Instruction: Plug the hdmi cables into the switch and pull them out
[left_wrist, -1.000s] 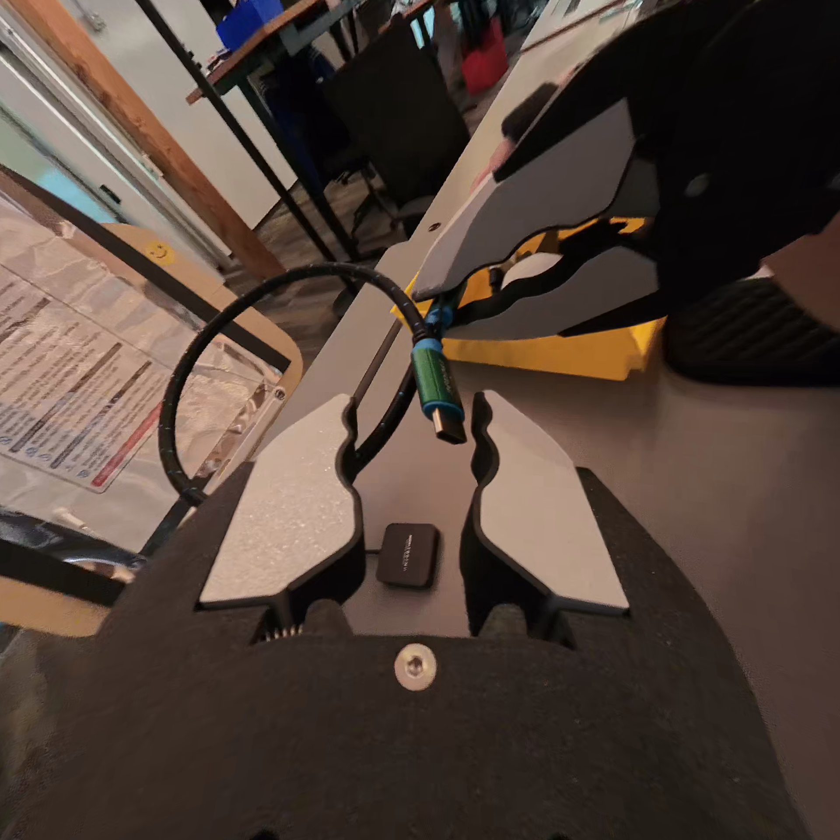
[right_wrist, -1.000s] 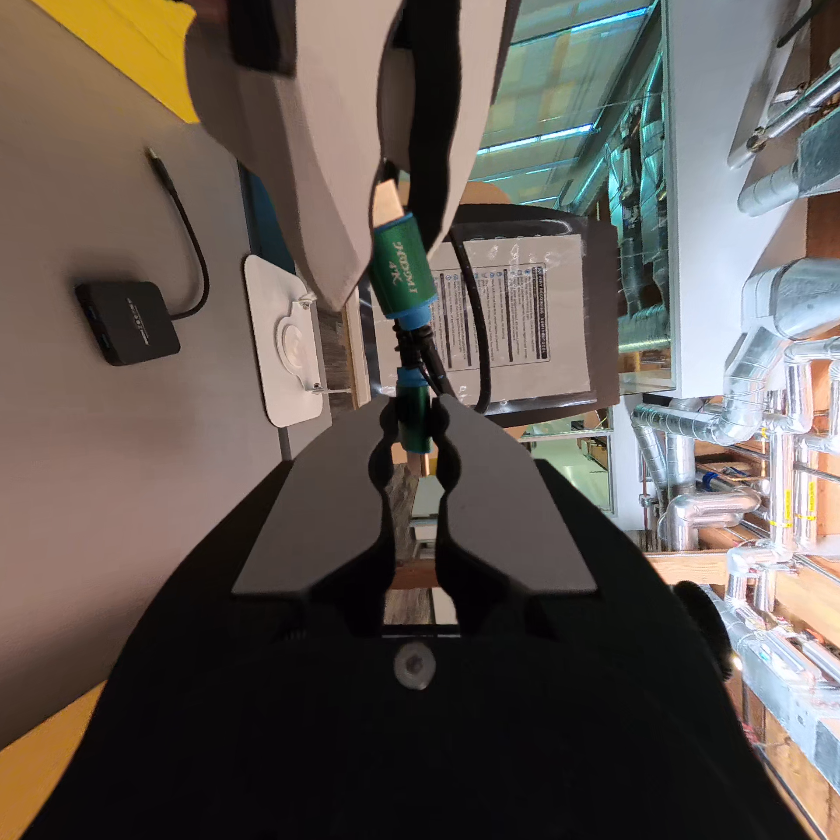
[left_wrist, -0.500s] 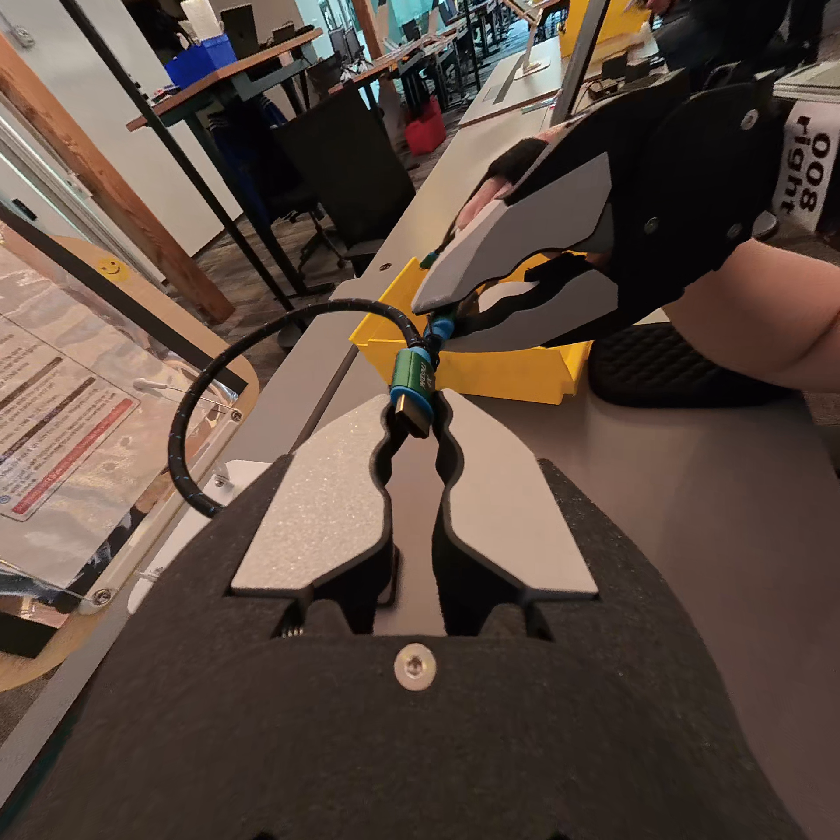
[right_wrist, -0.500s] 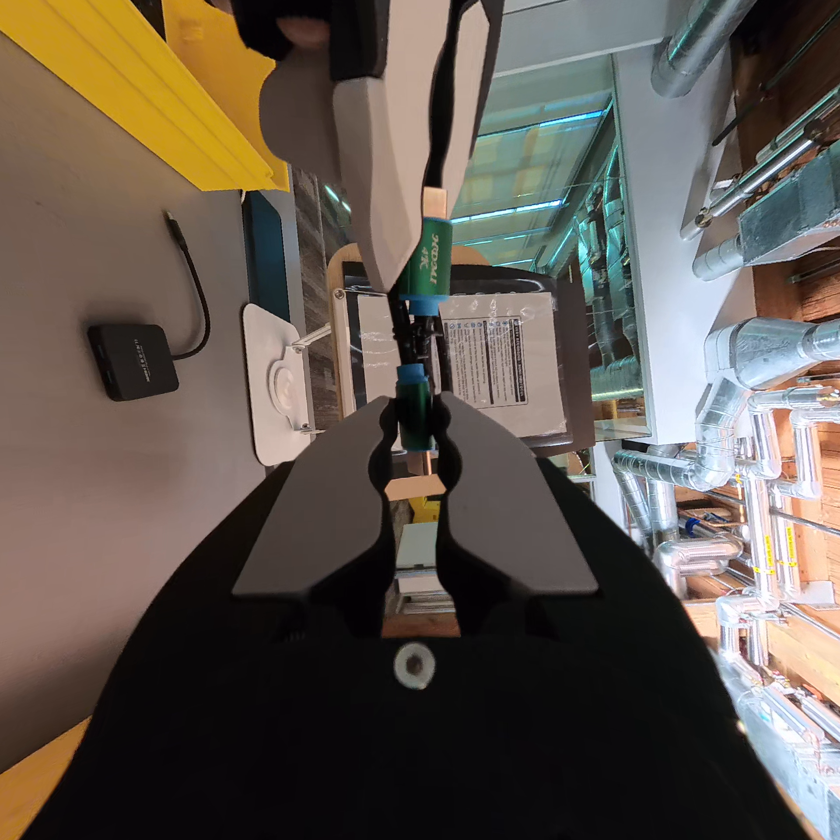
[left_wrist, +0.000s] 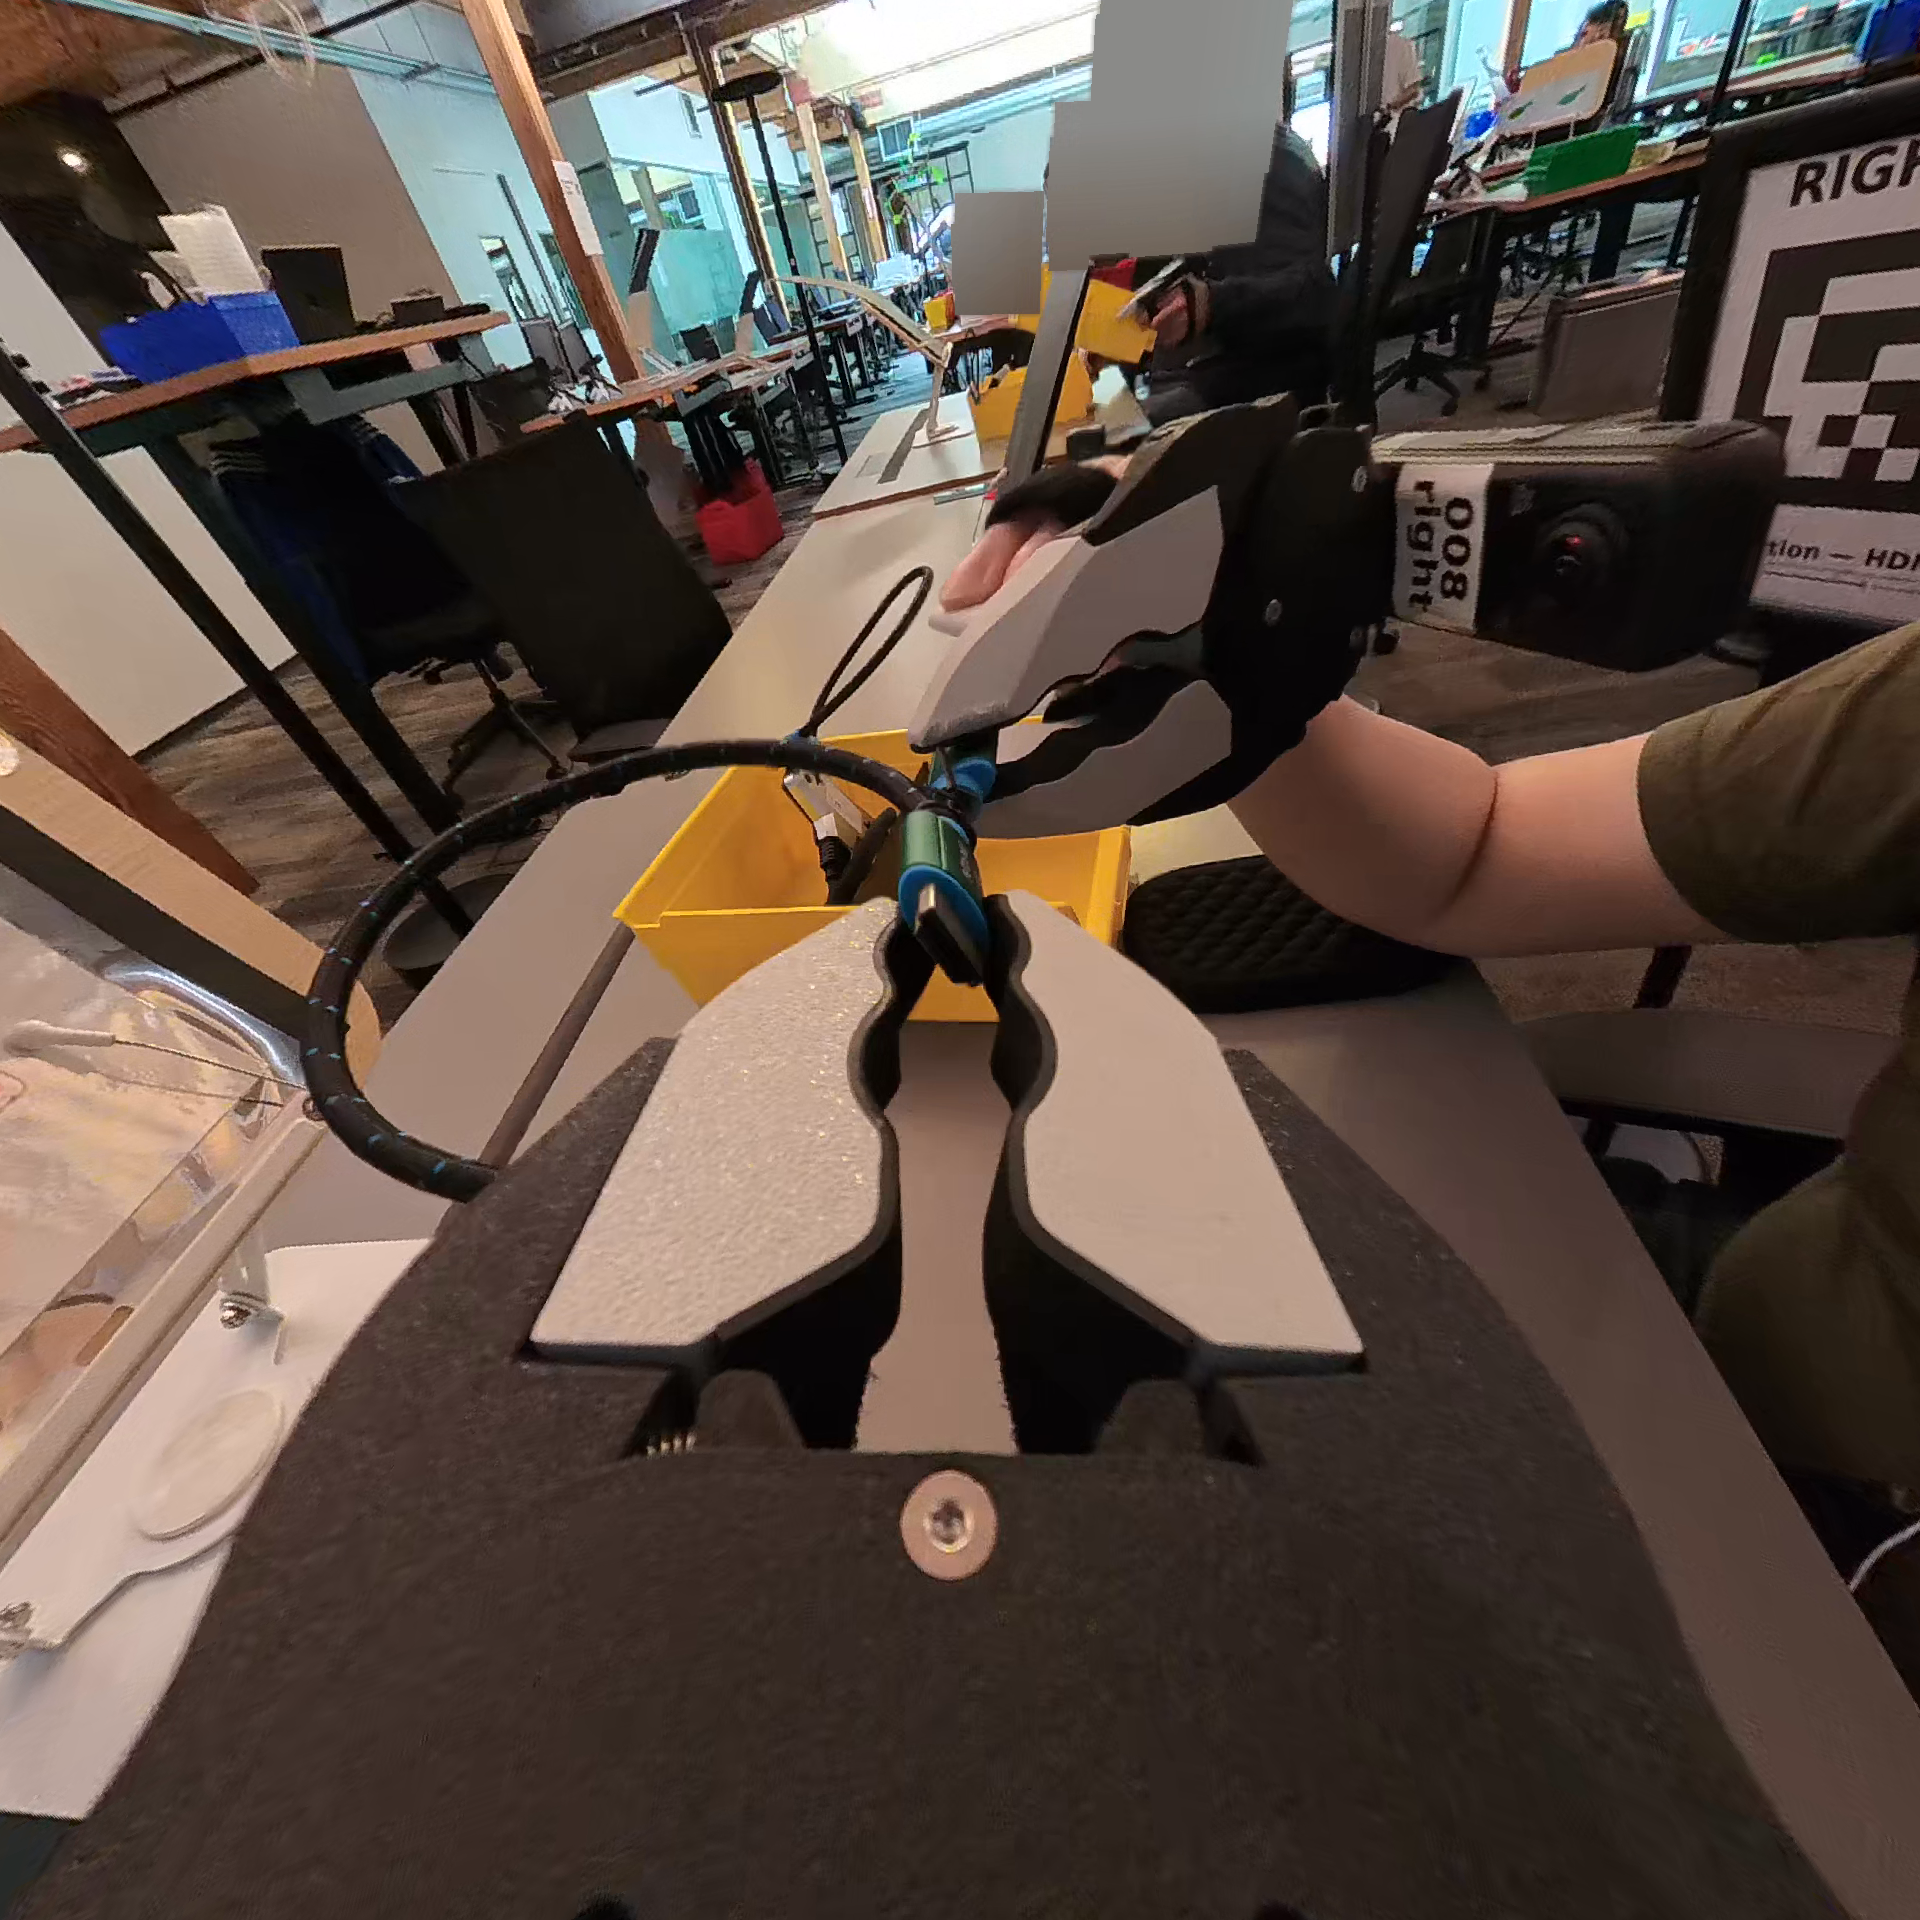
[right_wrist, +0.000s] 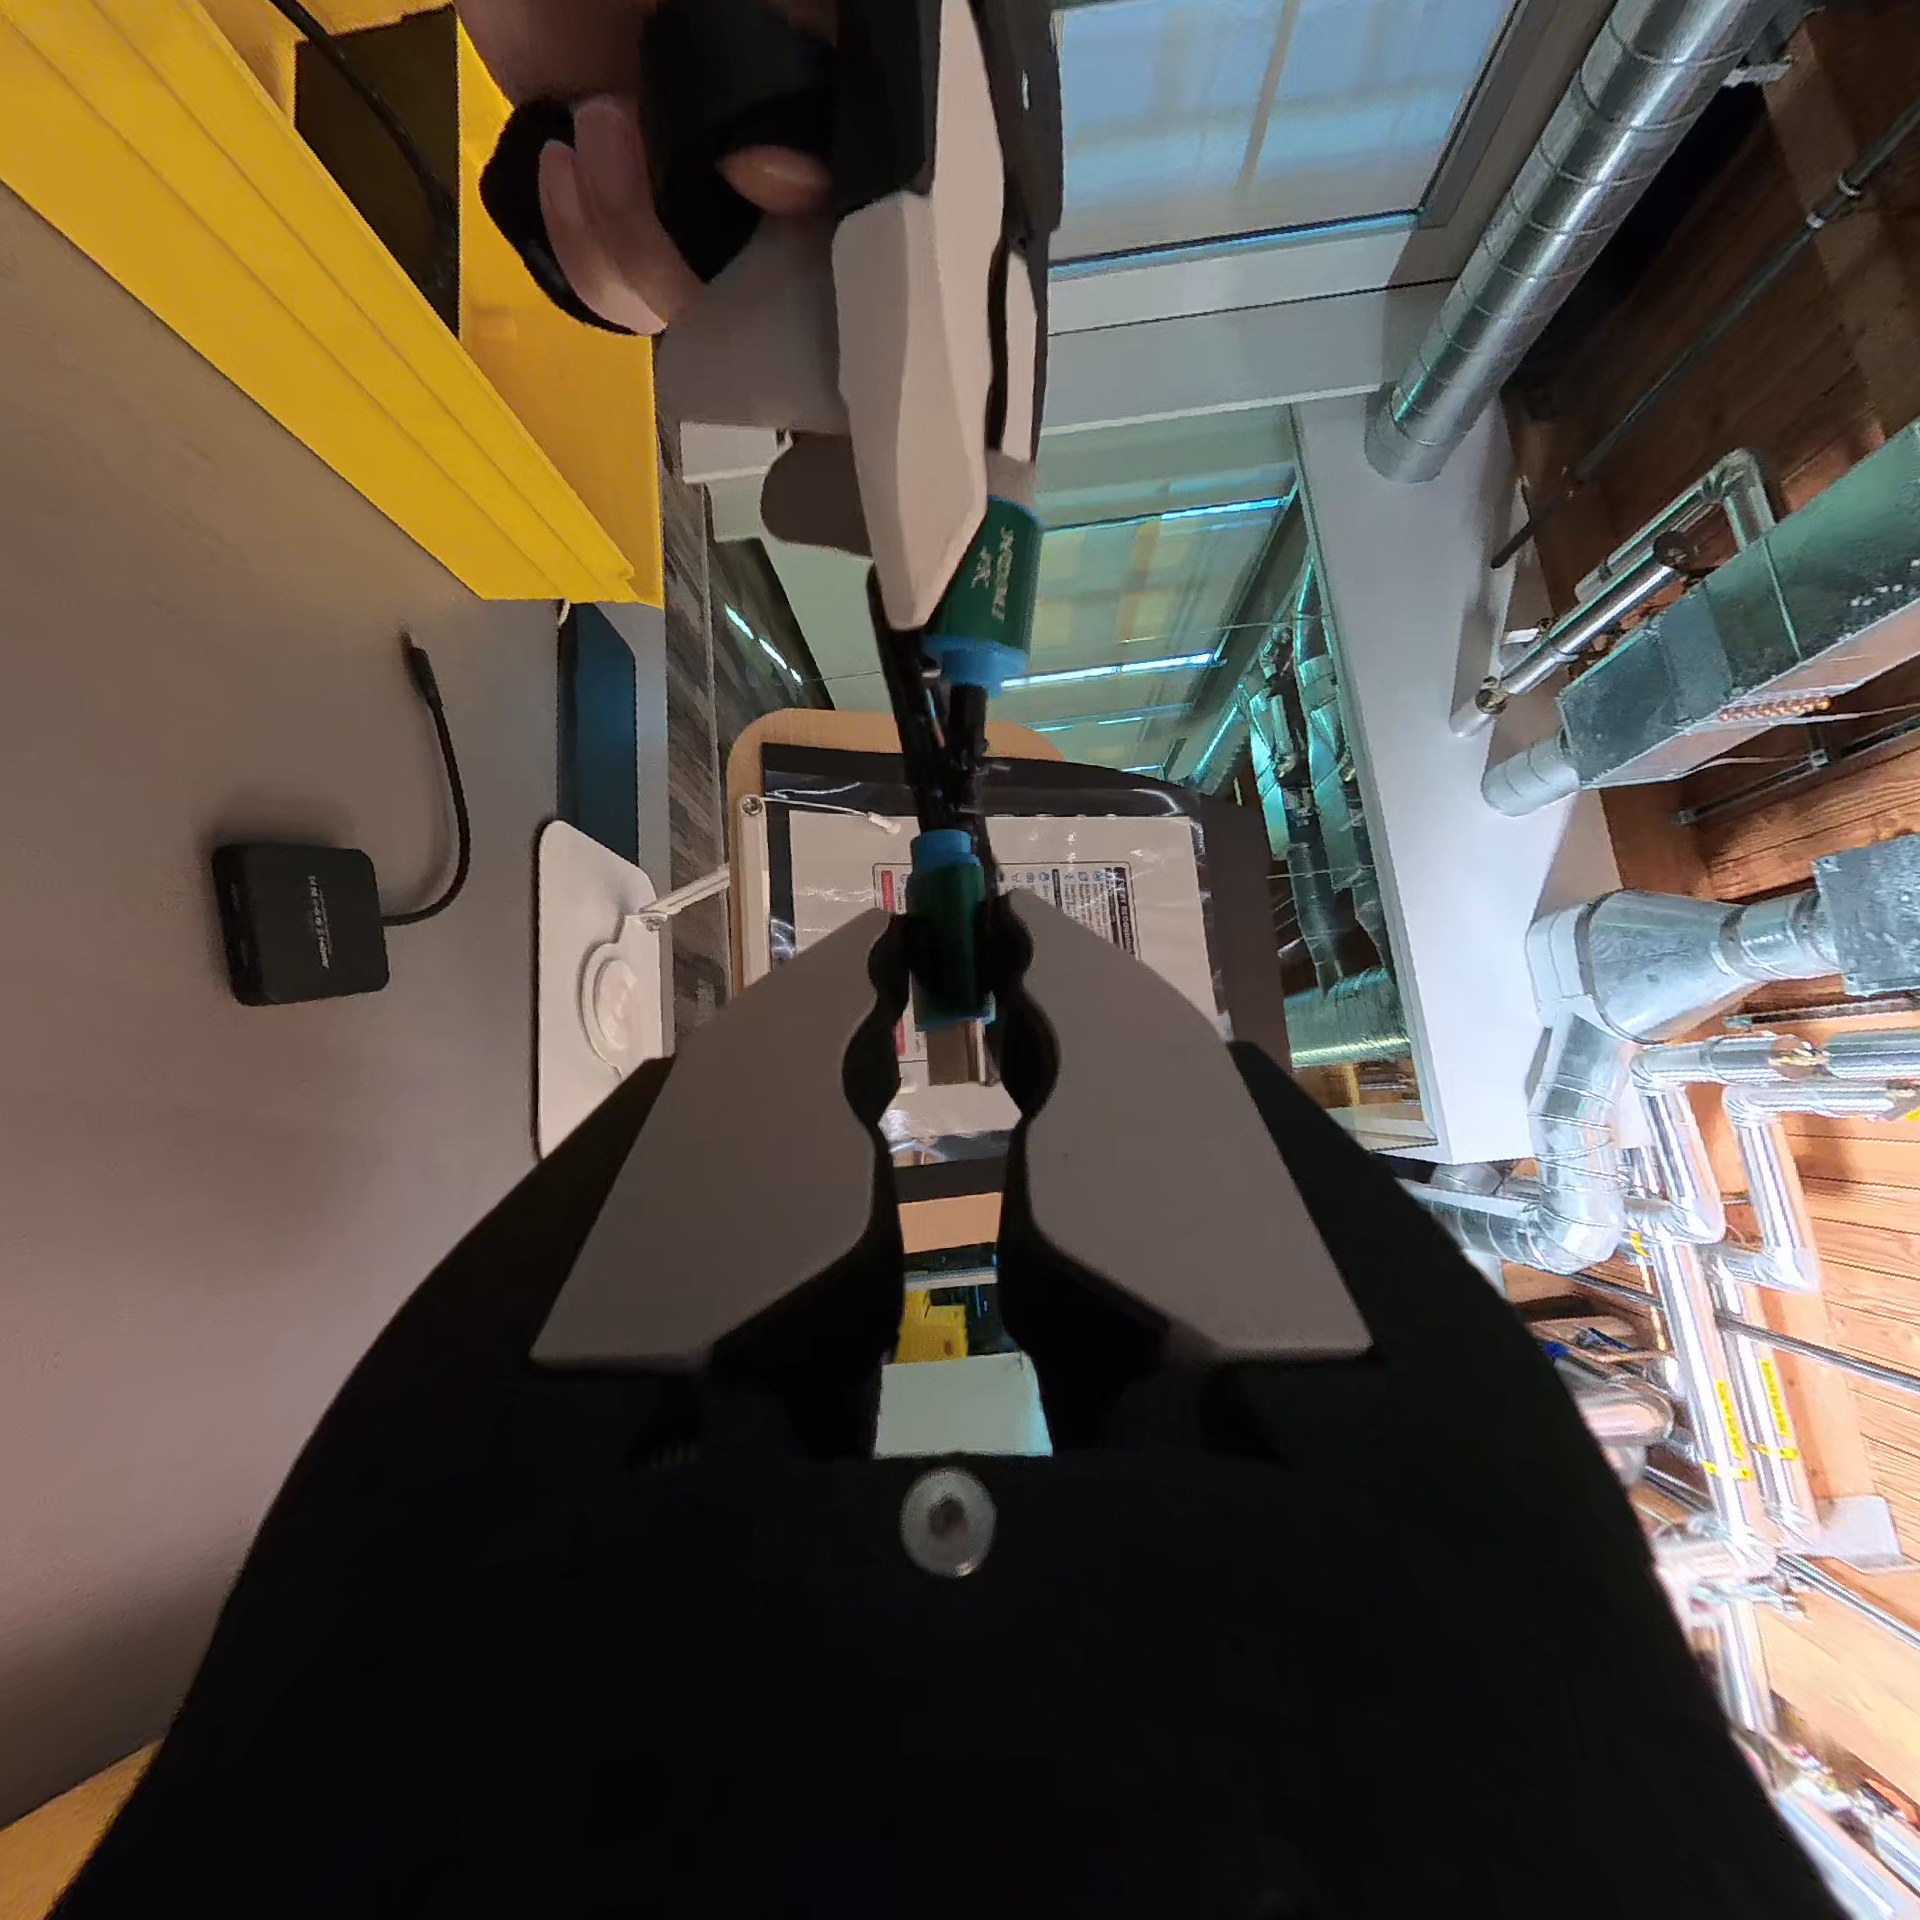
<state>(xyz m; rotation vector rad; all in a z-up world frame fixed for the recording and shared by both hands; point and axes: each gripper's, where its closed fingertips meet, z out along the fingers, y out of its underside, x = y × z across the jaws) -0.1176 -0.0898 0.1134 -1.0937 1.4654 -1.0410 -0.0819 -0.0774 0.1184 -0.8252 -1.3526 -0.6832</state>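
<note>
A black braided HDMI cable (left_wrist: 353, 956) with green-and-blue plugs loops in the air to the left. My left gripper (left_wrist: 943, 920) is shut on one plug (left_wrist: 935, 883) at its fingertips. My right gripper (right_wrist: 951, 971) is shut on the other plug (right_wrist: 948, 956), and shows in the left wrist view (left_wrist: 961, 753) just above the left one. The left gripper shows in the right wrist view (right_wrist: 935, 499), with its plug (right_wrist: 992, 582) sticking out. The black switch (right_wrist: 301, 925) lies on the grey table (right_wrist: 156, 1247) with a short lead, apart from both grippers.
A yellow bin (left_wrist: 727, 904) with cables in it stands just behind the grippers, and a black padded rest (left_wrist: 1247, 935) lies to its right. A white stand base (right_wrist: 592, 935) with a framed sheet (right_wrist: 1039, 883) sits at the table's left edge. People work at the far desks. My hands' fingertips stand some 5 centimeters from each other.
My left gripper was open below the hanging plug; it has shut on it. Both grippers have risen, and the left view has tilted up off the switch.
</note>
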